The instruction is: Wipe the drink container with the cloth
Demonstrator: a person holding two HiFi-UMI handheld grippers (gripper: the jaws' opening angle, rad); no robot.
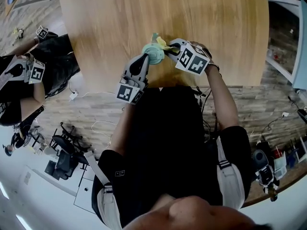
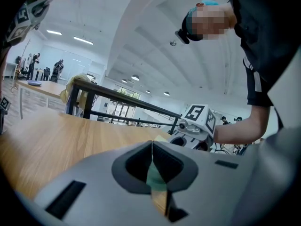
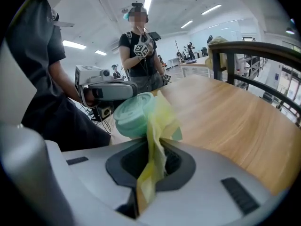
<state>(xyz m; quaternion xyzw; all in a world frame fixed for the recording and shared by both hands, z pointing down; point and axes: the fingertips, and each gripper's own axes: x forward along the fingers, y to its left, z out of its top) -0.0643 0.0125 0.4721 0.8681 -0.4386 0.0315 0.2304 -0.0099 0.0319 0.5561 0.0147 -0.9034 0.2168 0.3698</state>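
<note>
Over the wooden table's (image 1: 110,18) front edge I hold a mint-green drink container (image 1: 154,54). My left gripper (image 1: 145,61) is shut on it from the left; in the left gripper view only a green sliver of the container (image 2: 155,179) shows between the closed jaws of the left gripper (image 2: 152,147). My right gripper (image 1: 171,51) is shut on a yellow cloth (image 1: 162,43), pressed against the container's right side. In the right gripper view the cloth (image 3: 157,126) rises from the right gripper (image 3: 151,160) and drapes over the lidded container (image 3: 133,114).
Another person with marker-cube grippers (image 1: 34,71) sits at the left, off the table. A standing person (image 3: 138,55) faces me beyond the table. A dark chair rail (image 3: 254,51) stands at the table's far side. Cables (image 1: 81,94) lie on the floor.
</note>
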